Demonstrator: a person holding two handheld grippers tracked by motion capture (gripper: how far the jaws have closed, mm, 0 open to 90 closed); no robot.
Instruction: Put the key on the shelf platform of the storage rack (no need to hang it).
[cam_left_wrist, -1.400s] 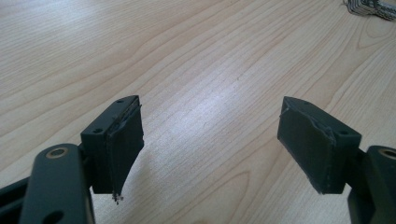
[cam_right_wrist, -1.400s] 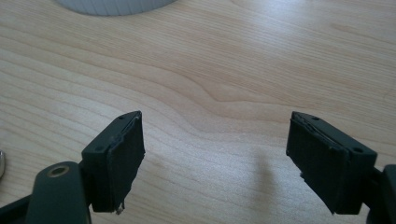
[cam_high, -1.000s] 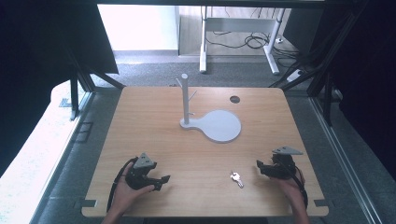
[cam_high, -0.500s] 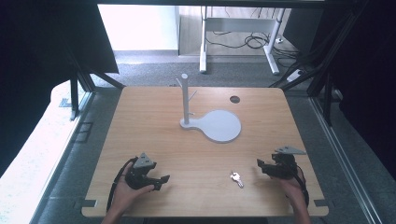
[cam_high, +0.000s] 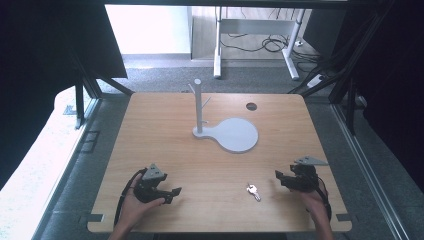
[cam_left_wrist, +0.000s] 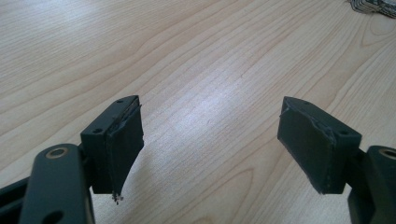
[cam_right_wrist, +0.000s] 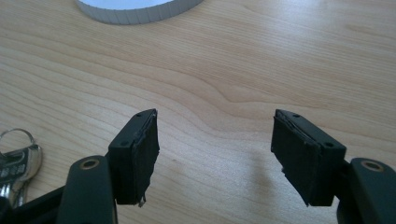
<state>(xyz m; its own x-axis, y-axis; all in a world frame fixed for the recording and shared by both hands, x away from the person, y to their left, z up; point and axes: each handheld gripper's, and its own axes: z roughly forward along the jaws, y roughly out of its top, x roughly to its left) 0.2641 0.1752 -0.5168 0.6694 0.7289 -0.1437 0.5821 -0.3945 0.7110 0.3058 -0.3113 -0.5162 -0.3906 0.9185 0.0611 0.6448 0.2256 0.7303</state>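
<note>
Two grippers sit low at your edge of the table, well apart. Your left gripper rests at the near left, its jaws spread wide with bare wood between them; the left gripper view shows its pads holding nothing. Your right gripper lies at the near right, jaws likewise spread and empty. The key lies flat on the wood between the two, nearer your right gripper and just off its left jaw in the right gripper view. The white stand, a round base with an upright pegged post, sits mid-table, far from both hands.
</note>
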